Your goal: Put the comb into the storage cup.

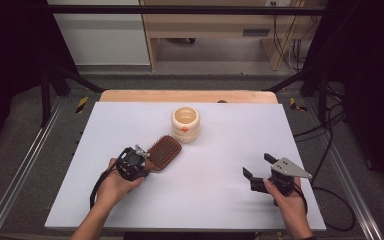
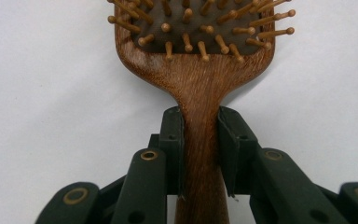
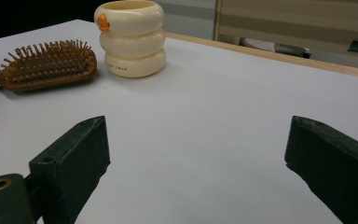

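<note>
Just beside the cream cup (image 1: 185, 124) on my desk (image 1: 220, 165): hairbrush (image 1: 164, 150) lying bristles up | my left tongs (image 2: 200, 140) clamp its handle | my right tongs (image 1: 256, 167) gape wide, well apart.

Brown wooden paddle hairbrush (image 2: 200, 88) is seen grained, matt; cream ringed plastic cup (image 3: 131, 37) glossy; white table (image 3: 223, 107) smooth, matt.

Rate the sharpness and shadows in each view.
High view: soft, dim at the edges, faint shadow beside the cream cup. Left gripper view: wooden hairbrush sharp, its bristles crisp. Right gripper view: near tongs slightly blurred, table evenly lit.
</note>
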### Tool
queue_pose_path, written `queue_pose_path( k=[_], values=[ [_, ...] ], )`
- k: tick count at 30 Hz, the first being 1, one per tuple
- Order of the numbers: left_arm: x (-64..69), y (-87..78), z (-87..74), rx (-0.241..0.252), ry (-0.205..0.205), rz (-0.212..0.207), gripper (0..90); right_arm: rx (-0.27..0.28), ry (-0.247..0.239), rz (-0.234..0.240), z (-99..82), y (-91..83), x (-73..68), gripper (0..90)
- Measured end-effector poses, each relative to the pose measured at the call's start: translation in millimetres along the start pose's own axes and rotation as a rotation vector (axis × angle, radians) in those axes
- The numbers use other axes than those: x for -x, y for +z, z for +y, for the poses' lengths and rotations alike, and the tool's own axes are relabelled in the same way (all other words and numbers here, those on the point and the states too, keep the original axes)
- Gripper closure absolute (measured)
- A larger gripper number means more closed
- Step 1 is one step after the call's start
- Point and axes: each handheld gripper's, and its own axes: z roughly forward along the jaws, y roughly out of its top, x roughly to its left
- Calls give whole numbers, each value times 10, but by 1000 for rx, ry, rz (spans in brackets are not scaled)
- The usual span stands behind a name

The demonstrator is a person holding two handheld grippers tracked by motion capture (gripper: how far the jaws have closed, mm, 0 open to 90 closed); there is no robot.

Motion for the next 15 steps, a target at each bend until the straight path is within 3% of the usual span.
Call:
queue_pose_path(
  k=[4, 11, 12, 15],
  values=[
    [12, -50, -47, 60, 9, 7, 723, 0, -1, 2, 0, 1, -4, 67],
    [16, -92, -164, 150, -17, 8, 723, 3, -3, 1, 3, 1, -17, 68],
    [11, -96, -206, 187, -31, 10, 723, 4, -2, 1, 4, -1, -21, 68],
    [3, -99, -257, 237, -48, 14, 723, 6, -3, 4, 5, -1, -28, 67]
  ],
)
